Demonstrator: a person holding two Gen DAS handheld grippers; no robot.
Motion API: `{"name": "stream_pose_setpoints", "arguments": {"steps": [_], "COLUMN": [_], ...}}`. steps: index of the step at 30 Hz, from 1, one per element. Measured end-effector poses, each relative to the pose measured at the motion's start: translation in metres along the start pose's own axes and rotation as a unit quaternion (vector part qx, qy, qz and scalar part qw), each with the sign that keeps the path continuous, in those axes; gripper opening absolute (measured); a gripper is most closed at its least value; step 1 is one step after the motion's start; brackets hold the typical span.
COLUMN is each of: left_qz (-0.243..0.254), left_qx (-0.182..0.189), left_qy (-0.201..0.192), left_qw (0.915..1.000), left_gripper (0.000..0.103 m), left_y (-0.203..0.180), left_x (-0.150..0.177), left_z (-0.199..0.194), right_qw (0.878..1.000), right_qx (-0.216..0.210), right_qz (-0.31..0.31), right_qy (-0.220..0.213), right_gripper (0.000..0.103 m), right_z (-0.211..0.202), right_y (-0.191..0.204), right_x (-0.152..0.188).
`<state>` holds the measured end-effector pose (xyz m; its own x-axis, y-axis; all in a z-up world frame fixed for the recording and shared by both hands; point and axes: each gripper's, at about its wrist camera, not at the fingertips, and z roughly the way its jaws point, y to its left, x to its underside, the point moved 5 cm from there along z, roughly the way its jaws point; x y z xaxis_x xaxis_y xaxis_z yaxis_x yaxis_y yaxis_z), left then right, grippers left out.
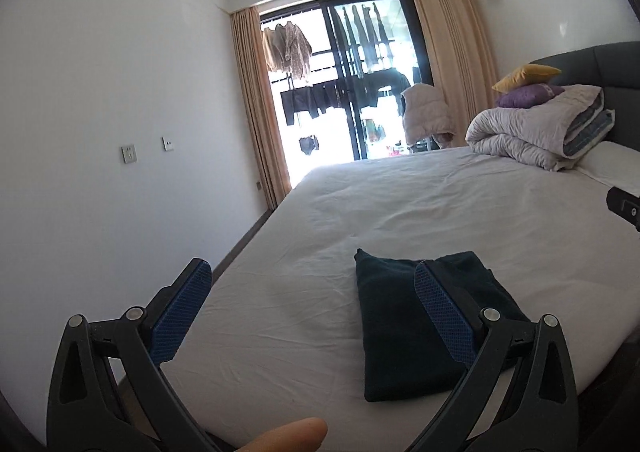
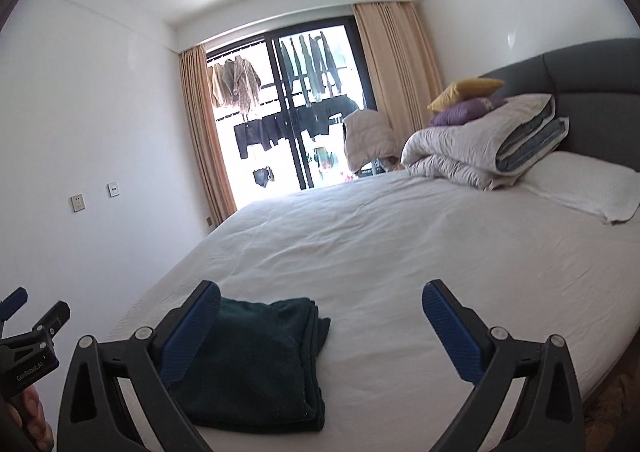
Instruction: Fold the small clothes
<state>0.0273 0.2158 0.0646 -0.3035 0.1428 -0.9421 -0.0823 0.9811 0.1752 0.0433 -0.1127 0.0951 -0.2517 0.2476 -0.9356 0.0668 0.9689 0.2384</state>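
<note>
Bedroom, white walls, sliding glass door [image 2: 296, 108] with peach curtains [image 2: 204, 132] at the far end; bed [image 2: 380, 244] under a wrinkled white sheet fills the floor, grey headboard [image 2: 592, 84] on the right. Folded dark green garment [image 2: 256, 364] lies flat near the bed's near edge; wide bare sheet beyond it, rolled duvet [image 2: 480, 148] and cushions [image 2: 466, 100] well apart by the headboard. Left claw [image 1: 312, 312] and right claw [image 2: 320, 328] both spread wide above the bed, holding nothing.

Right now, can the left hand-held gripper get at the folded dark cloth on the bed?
Probably yes: the left hand-held gripper is open, and nothing lies between it and the folded dark cloth on the bed.
</note>
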Motion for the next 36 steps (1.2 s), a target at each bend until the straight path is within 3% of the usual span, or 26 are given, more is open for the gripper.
{"name": "stream_pose_setpoints", "arguments": {"steps": [5, 13, 20, 28, 36], "left_qz": [-0.030, -0.035, -0.040, -0.035, -0.038], "left_qx": [0.035, 0.069, 0.070, 0.072, 0.073], "left_qy": [0.082, 0.185, 0.224, 0.249, 0.260], "left_qw": [0.9956, 0.9797, 0.9713, 0.9653, 0.9620], "left_gripper": [0.103, 0.103, 0.103, 0.103, 0.103], "left_y": [-0.006, -0.026, -0.029, -0.033, -0.033], "left_x": [0.022, 0.080, 0.107, 0.125, 0.131], "left_z": [-0.003, 0.036, 0.062, 0.085, 0.092], "right_qw": [0.999, 0.991, 0.983, 0.971, 0.967], "right_qx": [0.005, 0.013, -0.007, -0.001, 0.003], "right_qz": [-0.001, -0.043, -0.045, -0.042, -0.044], "right_qy": [0.053, 0.124, 0.180, 0.236, 0.249], "right_gripper": [0.103, 0.103, 0.103, 0.103, 0.103], "right_z": [-0.006, 0.005, 0.023, 0.039, 0.042], "right_y": [0.002, 0.017, 0.027, 0.028, 0.029], "right_x": [0.005, 0.060, 0.089, 0.114, 0.122]}}
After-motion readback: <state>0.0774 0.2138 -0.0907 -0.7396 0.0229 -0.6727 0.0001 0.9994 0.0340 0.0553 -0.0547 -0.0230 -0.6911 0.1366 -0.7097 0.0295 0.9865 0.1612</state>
